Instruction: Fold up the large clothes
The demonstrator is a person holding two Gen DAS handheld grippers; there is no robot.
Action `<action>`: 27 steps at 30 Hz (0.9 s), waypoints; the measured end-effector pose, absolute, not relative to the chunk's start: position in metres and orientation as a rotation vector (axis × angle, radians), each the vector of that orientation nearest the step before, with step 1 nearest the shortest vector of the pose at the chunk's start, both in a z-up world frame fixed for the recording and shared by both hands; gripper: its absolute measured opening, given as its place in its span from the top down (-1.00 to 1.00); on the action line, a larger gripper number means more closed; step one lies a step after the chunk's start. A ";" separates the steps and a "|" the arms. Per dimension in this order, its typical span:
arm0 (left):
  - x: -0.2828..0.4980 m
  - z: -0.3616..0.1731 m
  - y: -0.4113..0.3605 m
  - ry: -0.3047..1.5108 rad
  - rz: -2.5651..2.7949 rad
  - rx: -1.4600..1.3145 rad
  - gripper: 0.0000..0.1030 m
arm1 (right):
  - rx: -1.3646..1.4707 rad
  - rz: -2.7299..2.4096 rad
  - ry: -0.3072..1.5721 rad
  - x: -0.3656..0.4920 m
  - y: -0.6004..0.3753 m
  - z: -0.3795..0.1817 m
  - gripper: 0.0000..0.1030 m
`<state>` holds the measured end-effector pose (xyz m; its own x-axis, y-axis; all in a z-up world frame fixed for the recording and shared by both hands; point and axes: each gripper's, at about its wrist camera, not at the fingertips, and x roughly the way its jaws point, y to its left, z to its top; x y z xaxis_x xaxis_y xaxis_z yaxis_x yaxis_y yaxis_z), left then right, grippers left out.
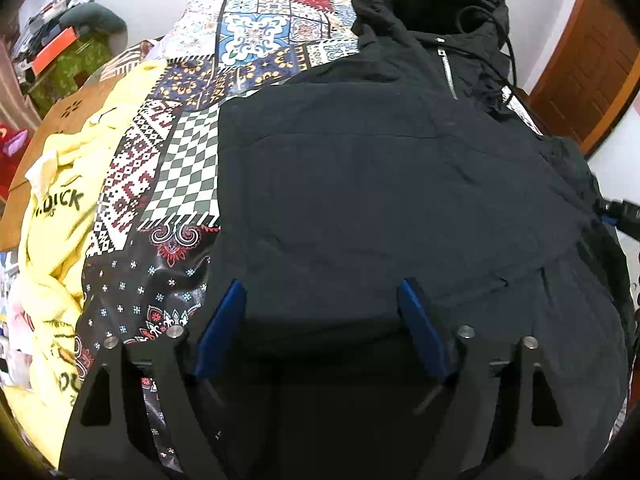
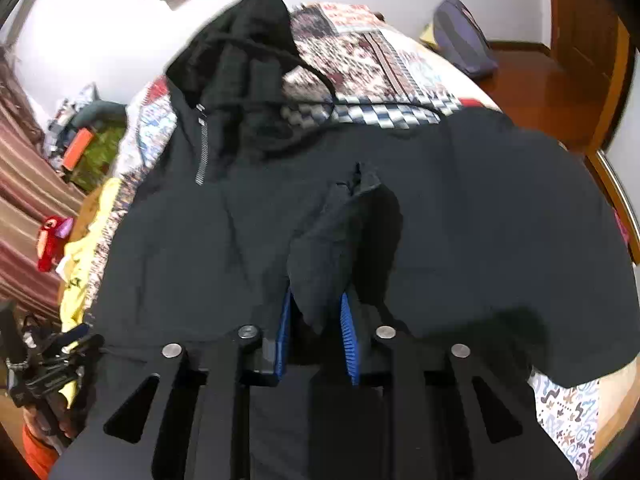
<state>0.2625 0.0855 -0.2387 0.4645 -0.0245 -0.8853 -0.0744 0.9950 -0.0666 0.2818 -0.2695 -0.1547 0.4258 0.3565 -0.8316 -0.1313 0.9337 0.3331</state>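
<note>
A black zip-up hoodie lies spread on a patchwork-patterned cloth, its hood at the far end. My left gripper hovers open over the hoodie's near part, with nothing between its blue pads. In the right wrist view the hoodie fills the middle. My right gripper is shut on a raised fold of the dark fabric, which sticks up between the blue pads. Which part of the hoodie this fold is I cannot tell.
A yellow printed garment lies bunched at the left edge of the table. A red plush toy and cluttered shelves stand beyond it. A wooden door is at the right, a purple bag on the wooden floor.
</note>
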 end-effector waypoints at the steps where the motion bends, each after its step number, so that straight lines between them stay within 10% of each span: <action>1: 0.262 -0.240 0.086 1.088 0.032 -0.104 -0.58 | 0.225 0.295 1.107 0.282 -0.271 -0.158 0.49; 27: 0.285 -0.135 0.013 0.855 -0.077 0.007 -0.65 | 0.385 0.025 1.014 0.242 -0.419 -0.096 -0.21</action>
